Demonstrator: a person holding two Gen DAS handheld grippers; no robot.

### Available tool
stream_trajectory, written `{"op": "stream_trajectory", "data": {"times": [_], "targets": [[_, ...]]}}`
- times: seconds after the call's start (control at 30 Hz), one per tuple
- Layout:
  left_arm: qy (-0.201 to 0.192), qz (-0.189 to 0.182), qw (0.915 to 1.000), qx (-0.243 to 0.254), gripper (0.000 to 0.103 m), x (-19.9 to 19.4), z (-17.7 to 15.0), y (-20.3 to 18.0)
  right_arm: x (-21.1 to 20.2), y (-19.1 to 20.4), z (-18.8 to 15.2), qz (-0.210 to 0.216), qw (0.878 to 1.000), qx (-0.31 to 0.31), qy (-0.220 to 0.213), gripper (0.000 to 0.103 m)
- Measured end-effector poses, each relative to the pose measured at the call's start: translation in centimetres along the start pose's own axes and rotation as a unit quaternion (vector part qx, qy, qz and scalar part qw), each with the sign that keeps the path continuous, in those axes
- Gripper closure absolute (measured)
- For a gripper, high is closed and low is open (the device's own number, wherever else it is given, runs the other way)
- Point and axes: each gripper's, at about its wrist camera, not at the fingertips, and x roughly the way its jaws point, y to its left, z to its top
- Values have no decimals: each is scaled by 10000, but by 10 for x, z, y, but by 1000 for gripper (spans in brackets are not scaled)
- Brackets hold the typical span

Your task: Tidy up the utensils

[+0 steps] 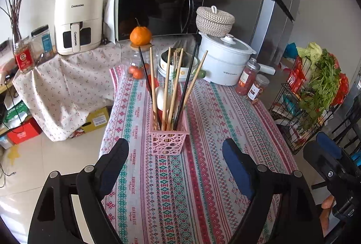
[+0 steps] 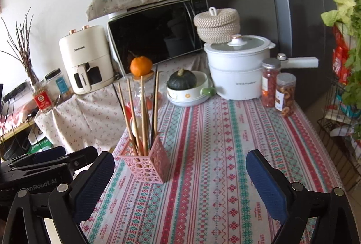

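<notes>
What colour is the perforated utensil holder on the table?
Pink; the utensil holder shows best in the left wrist view.

Soft, even daylight in both my wrist views; shadows faint. Pale glare on the floor tiles (image 1: 33,194) at left. Strong fisheye bending, dark vignette at corners. Left view sharp; right view slightly soft. Microwave door (image 2: 155,34) mirrors the room.

The air fryer (image 1: 77,20) reads "CHANGHONG" (twice), and the tablecloth (image 1: 191,176) repeats "HANDMADE".
</notes>
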Motion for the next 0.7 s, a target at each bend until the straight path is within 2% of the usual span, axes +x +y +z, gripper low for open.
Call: {"op": "stream_trajectory", "data": {"times": [0.17,0.37,0.7], "targets": [[7,185,9998,-38,8,-2,-7,0,-13,2,3,-236,9993,-105,-278,0],[-156,373,9992,14,3,0,-10,-4,-15,0,-1,-641,9971,-306,-288,0],[-123,350,9993,48,0,7,-11,-9,-13,0,-5,-771,9960,-390,-219,0]]}}
